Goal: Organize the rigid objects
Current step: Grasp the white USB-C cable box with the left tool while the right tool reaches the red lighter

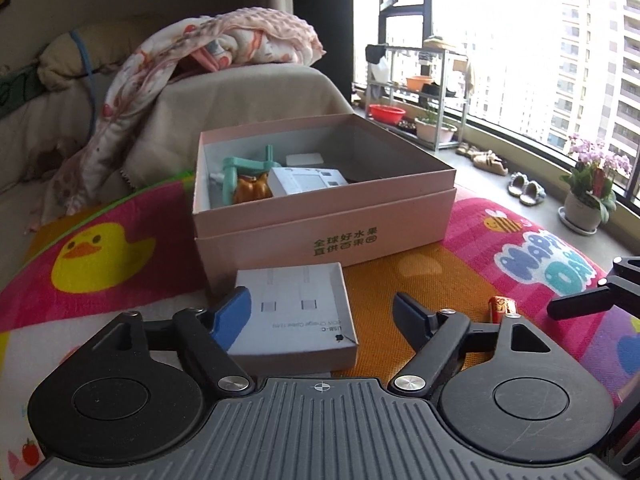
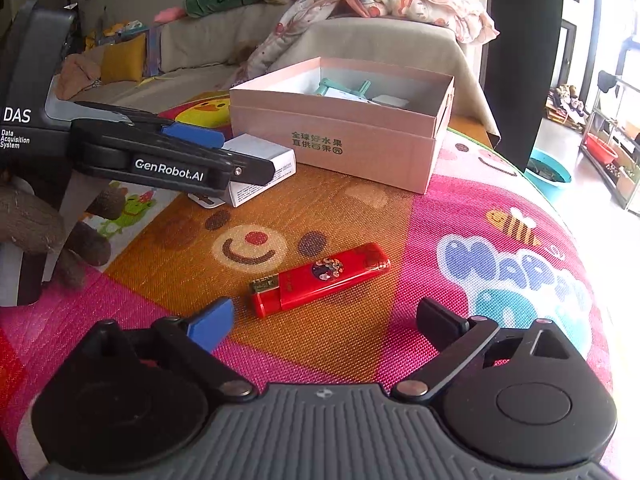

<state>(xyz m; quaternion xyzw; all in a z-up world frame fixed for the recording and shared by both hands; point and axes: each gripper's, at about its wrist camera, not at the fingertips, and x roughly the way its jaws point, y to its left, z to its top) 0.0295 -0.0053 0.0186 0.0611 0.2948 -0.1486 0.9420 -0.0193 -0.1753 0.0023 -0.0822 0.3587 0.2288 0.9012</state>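
A pink open box [image 1: 320,236] stands on the colourful mat; inside lie a teal plastic piece [image 1: 244,168], an amber toy [image 1: 250,190] and a white box [image 1: 306,180]. A small white USB-C cable box [image 1: 296,316] lies in front of it, between the open fingers of my left gripper [image 1: 320,312], its left pad overlapping the box edge. In the right wrist view a red lighter [image 2: 320,278] lies on the mat just ahead of my open, empty right gripper [image 2: 326,318]. The pink box [image 2: 340,140], the white box [image 2: 260,168] and the left gripper [image 2: 216,152] also show there.
A beige sofa [image 1: 248,96] with a patterned blanket [image 1: 200,52] stands behind the pink box. A shelf with basins [image 1: 416,92], slippers [image 1: 526,192] and a potted flower [image 1: 592,184] line the window at right. The mat edge [image 2: 580,240] curves away on the right.
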